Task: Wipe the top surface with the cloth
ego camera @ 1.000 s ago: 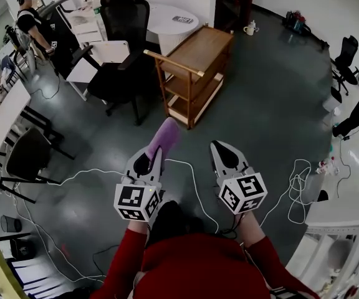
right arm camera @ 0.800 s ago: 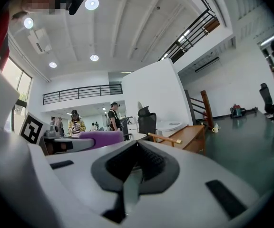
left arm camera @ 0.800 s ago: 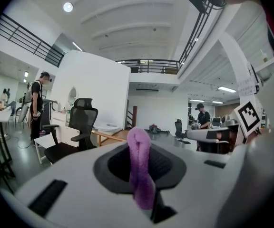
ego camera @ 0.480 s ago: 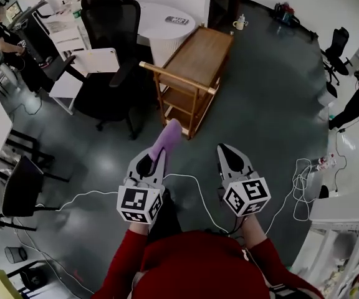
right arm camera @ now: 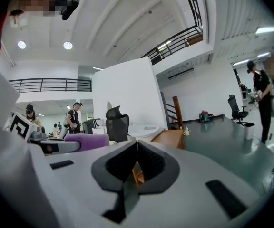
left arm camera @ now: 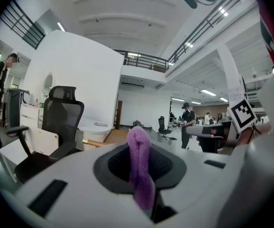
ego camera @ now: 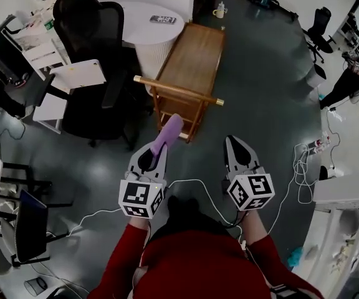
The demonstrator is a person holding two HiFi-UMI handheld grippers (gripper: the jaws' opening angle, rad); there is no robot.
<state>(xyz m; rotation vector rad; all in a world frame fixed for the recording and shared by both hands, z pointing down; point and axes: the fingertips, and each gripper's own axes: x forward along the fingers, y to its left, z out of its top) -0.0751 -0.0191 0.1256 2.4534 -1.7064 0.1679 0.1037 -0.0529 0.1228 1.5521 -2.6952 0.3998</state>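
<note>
One purple cloth [ego camera: 169, 131] in left tongs [ego camera: 160, 146], right tongs [ego camera: 232, 140] closed

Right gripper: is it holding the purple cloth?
No, the right gripper has its jaws together with nothing between them; the purple cloth is clamped in the left gripper.

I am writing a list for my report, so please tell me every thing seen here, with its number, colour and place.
cart: one, brown wood, on the floor ahead
cloth: one, purple, in the left gripper, near the cart's handle
office chairs: at least two, black, left of the cart
round table: one, white, beyond the chairs
mug: one, light, on the floor beyond the cart
cables: several, white, floor at right
left gripper: white, shut on the cloth
right gripper: white, shut, empty
sleeves: two, red, bottom
</note>
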